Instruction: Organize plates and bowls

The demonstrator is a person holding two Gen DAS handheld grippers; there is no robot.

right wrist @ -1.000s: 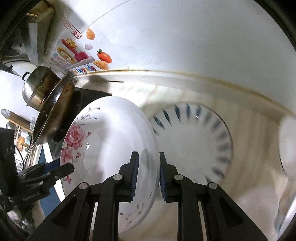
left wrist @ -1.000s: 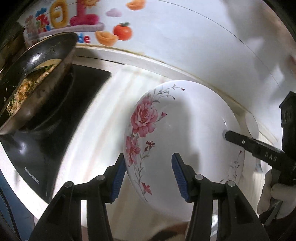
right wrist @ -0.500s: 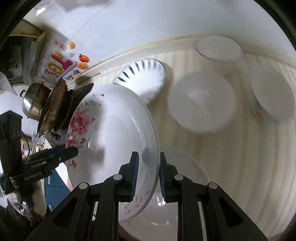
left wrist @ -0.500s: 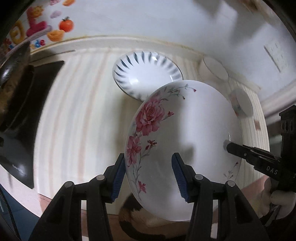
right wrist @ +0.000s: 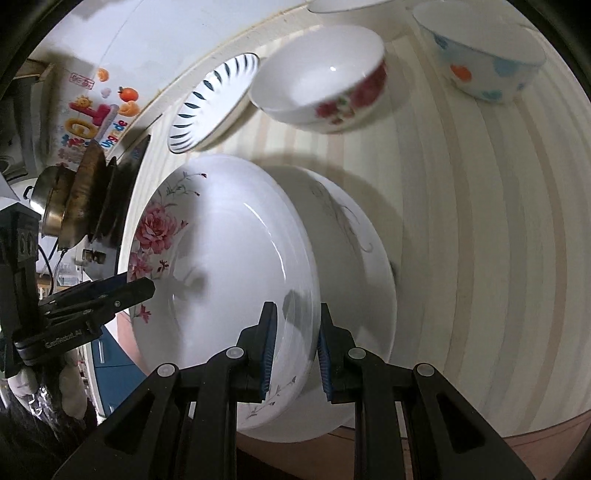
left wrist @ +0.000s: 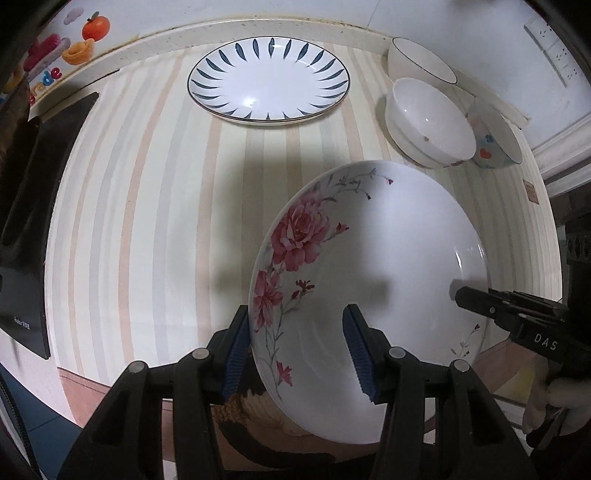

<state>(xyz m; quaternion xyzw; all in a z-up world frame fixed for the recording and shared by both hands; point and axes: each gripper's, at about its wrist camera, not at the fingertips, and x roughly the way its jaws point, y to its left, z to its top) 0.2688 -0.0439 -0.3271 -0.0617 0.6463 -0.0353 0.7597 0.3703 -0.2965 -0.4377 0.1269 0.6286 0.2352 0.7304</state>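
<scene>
A white plate with pink roses [left wrist: 373, 280] is held between both grippers above the striped counter's front edge; it also shows in the right wrist view [right wrist: 229, 273]. My left gripper [left wrist: 299, 350] is shut on its near rim. My right gripper [right wrist: 293, 349] is shut on the opposite rim and shows in the left wrist view [left wrist: 476, 299]. A second white plate [right wrist: 354, 258] lies right under it. A blue-petal plate [left wrist: 269, 79] lies at the back. Three bowls stand at the back right: a plain white one [left wrist: 421, 62], a rose-printed one [left wrist: 428, 123] and a blue-spotted one [left wrist: 495, 138].
A black stove [left wrist: 33, 206] with a pan [right wrist: 88, 192] and a steel pot [right wrist: 51, 199] is on the left. The wall [left wrist: 461, 22] with a cartoon sticker [left wrist: 66, 44] runs along the back. The striped counter [left wrist: 147, 206] lies between stove and plates.
Both grippers have carried the rose plate right, away from the stove, and lowered it over the second white plate at the counter's front. The bowls have come into view.
</scene>
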